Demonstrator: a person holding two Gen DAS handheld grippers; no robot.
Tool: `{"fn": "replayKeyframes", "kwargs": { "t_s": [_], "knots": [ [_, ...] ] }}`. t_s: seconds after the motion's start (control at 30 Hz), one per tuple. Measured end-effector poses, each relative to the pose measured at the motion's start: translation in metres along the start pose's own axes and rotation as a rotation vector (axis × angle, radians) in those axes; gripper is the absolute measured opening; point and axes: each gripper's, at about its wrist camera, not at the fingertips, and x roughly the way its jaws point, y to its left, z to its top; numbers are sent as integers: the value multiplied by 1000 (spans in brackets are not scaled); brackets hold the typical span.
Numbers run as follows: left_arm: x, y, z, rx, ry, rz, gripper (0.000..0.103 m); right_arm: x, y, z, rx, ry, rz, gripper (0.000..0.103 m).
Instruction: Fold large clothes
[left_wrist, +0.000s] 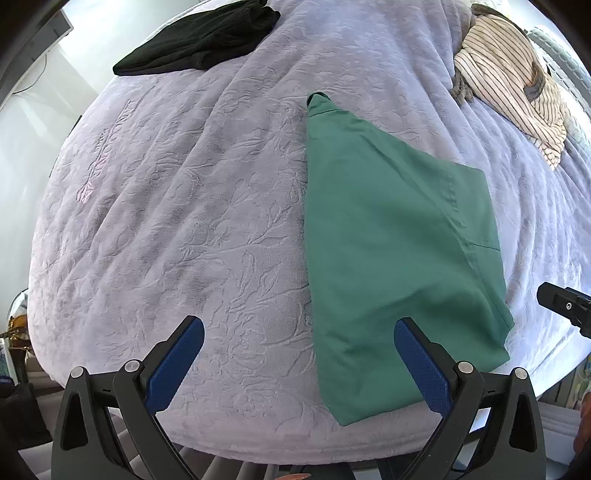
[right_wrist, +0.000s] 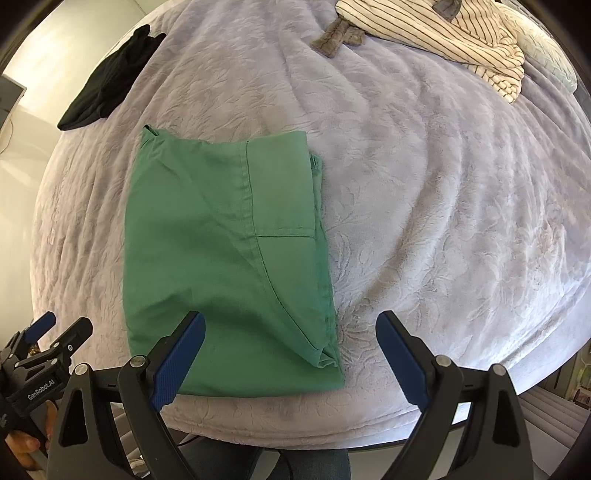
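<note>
A green garment (left_wrist: 391, 251) lies folded into a long flat rectangle near the front edge of the bed; the right wrist view shows the garment (right_wrist: 225, 251) with a seam and a pocket line on top. My left gripper (left_wrist: 299, 328) hangs open above the bed's front edge, its right finger over the garment's left part. Over the garment's lower right corner my right gripper (right_wrist: 290, 321) stands open, holding nothing. The left gripper (right_wrist: 55, 328) also shows at the lower left of the right wrist view.
A lilac embossed blanket (left_wrist: 184, 221) covers the bed. A black garment (left_wrist: 199, 40) lies folded at the far left, and a striped shirt (left_wrist: 509, 85) sits crumpled at the far right with a grey piece (right_wrist: 338, 37) beside it. A pale pillow (right_wrist: 550, 55) is at the far right.
</note>
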Motion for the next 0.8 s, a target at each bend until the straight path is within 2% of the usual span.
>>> {"fn": "replayKeyframes", "kwargs": {
  "t_s": [0.8],
  "knots": [
    [-1, 0, 1, -1, 1, 2, 103, -1, 1, 0, -8, 3, -2, 95]
  ]
}}
